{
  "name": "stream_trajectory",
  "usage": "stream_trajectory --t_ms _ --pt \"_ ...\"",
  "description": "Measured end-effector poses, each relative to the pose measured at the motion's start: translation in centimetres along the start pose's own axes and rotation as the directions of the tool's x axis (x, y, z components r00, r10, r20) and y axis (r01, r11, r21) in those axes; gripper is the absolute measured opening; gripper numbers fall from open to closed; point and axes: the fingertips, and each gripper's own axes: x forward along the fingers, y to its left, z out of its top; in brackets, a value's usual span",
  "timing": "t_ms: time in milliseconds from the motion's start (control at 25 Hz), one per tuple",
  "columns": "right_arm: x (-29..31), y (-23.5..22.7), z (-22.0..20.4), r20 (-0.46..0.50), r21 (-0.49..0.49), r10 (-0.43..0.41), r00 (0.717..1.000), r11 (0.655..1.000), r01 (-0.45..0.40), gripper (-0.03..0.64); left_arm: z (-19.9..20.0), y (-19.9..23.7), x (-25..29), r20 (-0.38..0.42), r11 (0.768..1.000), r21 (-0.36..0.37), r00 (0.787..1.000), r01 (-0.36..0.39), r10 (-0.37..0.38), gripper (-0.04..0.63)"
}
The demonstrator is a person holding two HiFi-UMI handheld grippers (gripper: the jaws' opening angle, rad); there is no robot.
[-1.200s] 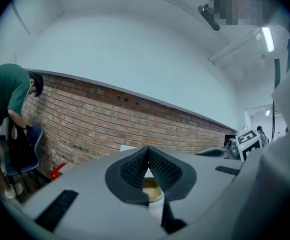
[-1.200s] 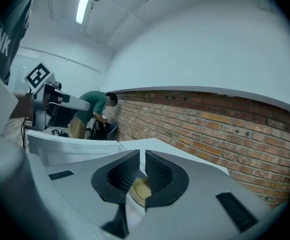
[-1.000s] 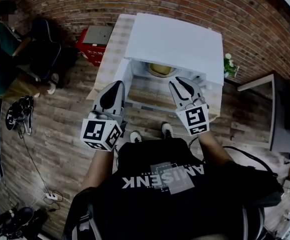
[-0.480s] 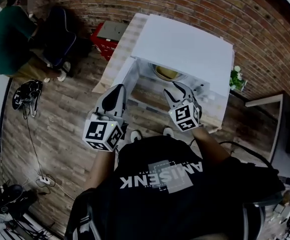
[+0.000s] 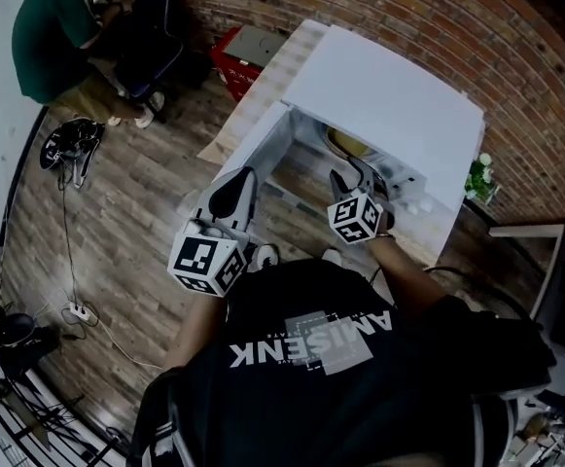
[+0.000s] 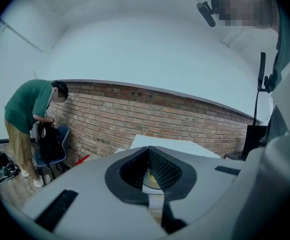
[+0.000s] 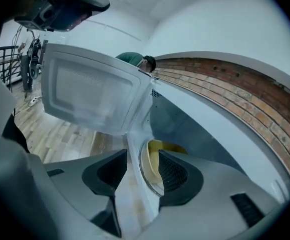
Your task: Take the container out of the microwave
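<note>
Right gripper view: right gripper (image 7: 143,156) at microwave (image 7: 199,129) mouth, fingers just opened, released, yellow container (image 7: 169,147) visible in the gap, ungripped. Left gripper (image 6: 147,151) clenched, empty.

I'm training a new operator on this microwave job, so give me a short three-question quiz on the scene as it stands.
1. True or false: the microwave door stands open.
2. What colour is the container inside? A) yellow B) red C) black
3. Fill in: the jaws of the right gripper are ____.
Key: 1. true. 2. A. 3. apart; they have just been opening, the pads press on nothing, and the container lies ahead, seen between them.
</note>
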Motion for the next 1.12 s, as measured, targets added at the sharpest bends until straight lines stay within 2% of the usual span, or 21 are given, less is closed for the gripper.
stream_trajectory --t_ms 200,360,480,640,920,1120 --pt "2.5 0.2 -1.2 -0.053 -0.05 0.015 0.998 0.999 -0.018 0.224 -0.2 0.2 -1.0 -0.005 0.998 -0.011 0.998 -0.063 0.063 0.012" --pt "4.4 -0.2 -2.4 -0.112 -0.056 0.021 0.994 0.998 -0.028 0.224 0.2 -0.4 -1.2 0.003 0.998 0.009 0.998 -0.069 0.069 0.012" --pt "5.6 0.0 -2.7 -0.123 -0.114 0.016 0.992 0.993 -0.03 0.224 0.1 -0.5 -2.0 0.006 0.996 0.004 0.996 -0.088 0.088 0.012" --pt "6.5 -0.7 -3.2 -0.142 -0.167 -0.021 0.99 0.986 -0.003 0.224 0.3 -0.1 -3.2 0.028 0.993 -0.052 0.994 -0.104 0.106 0.012" --pt "8.3 -0.8 -4.1 -0.16 -0.25 -0.038 0.986 0.968 -0.004 0.222 0.4 1.1 -4.7 0.035 0.987 -0.049 0.987 -0.155 0.157 0.012" --pt "8.9 -1.1 -4.3 -0.176 -0.263 -0.034 0.984 0.965 -0.013 0.217 0.6 1.8 -5.2 0.039 0.984 -0.056 0.984 -0.171 0.174 0.012"
